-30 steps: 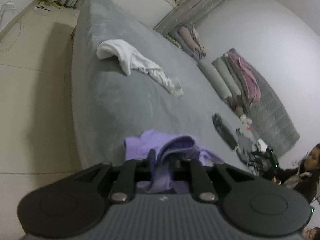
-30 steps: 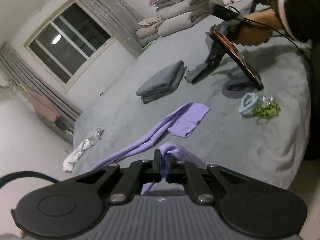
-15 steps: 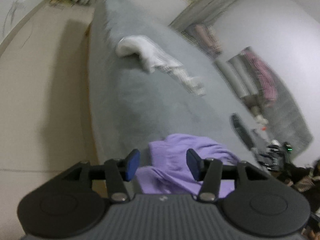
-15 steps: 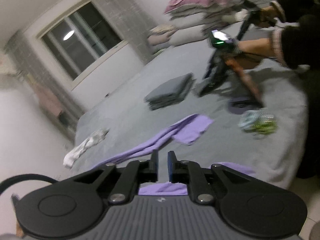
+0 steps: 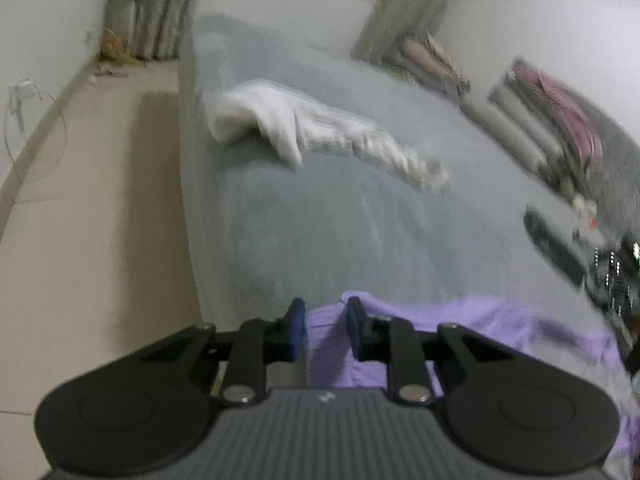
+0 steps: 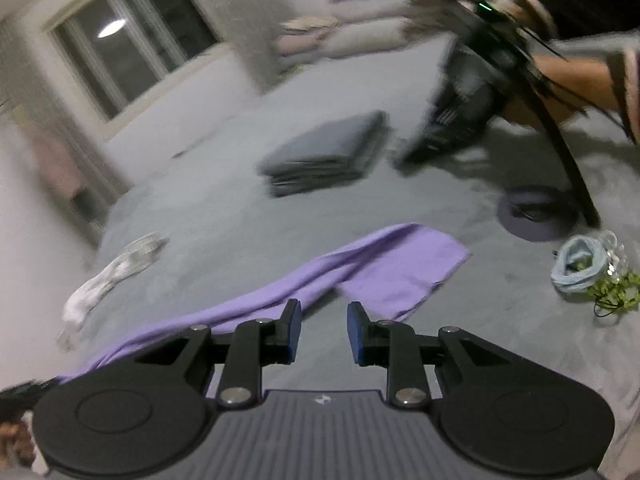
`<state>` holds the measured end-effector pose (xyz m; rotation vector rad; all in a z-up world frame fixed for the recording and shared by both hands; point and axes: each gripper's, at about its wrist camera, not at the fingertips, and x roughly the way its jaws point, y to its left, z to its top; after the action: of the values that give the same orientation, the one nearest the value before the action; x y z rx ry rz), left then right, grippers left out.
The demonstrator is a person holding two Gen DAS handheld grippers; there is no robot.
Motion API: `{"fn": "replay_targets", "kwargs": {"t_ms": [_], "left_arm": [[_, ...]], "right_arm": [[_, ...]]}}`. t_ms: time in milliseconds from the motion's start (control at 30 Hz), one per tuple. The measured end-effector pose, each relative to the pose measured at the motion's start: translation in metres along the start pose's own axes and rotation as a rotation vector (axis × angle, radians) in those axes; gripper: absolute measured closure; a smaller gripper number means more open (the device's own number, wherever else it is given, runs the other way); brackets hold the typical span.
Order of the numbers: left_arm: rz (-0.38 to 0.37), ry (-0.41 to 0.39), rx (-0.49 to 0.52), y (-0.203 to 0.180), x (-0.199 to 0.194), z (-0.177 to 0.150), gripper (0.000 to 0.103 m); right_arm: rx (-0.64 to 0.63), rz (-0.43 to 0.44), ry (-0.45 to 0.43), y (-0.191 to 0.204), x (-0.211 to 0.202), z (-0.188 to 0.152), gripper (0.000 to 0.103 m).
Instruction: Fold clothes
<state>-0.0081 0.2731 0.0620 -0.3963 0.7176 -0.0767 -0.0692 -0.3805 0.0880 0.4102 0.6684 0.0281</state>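
Left gripper (image 5: 323,330): jaws parted, blue pads either side of a raised ridge of the purple garment (image 5: 460,332); the blur leaves it unclear whether the pads touch the cloth.

Right gripper (image 6: 323,332): jaws apart, nothing between them, over bare grey bedcover (image 6: 248,216).

Purple garment (image 6: 360,276): lies on the bedcover, stretched in a long band from the near left edge to a flat rectangular end ahead of the right gripper.

White garment (image 5: 304,128): crumpled, farther up the bed, well apart from the purple one.

Folded grey stack (image 6: 328,152): mid-bed, beyond the purple end.

Light blue cloth (image 6: 580,264): right, beside green beads.

Another person's forearm (image 6: 576,84): upper right, holding a dark device.
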Motion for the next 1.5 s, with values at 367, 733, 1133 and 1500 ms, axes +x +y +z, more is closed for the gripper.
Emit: {"fn": "replay_targets", "kwargs": {"t_ms": [367, 733, 1133, 1500], "left_arm": [[0.017, -0.120, -0.143, -0.021, 0.006, 0.056, 0.084], [0.025, -0.175, -0.231, -0.042, 0.050, 0.077, 0.084], [0.113, -0.090, -0.108, -0.041, 0.085, 0.051, 0.065], [0.110, -0.045, -0.045, -0.047, 0.073, 0.028, 0.079]], "right_arm": [[0.013, -0.221, 0.022, -0.025, 0.068, 0.013, 0.100], [-0.073, -0.425, -0.261, -0.019, -0.017, 0.036, 0.100], [0.019, -0.273, 0.025, -0.045, 0.047, 0.013, 0.043], [-0.088, -0.379, -0.016, -0.024, 0.044, 0.014, 0.099]]}}
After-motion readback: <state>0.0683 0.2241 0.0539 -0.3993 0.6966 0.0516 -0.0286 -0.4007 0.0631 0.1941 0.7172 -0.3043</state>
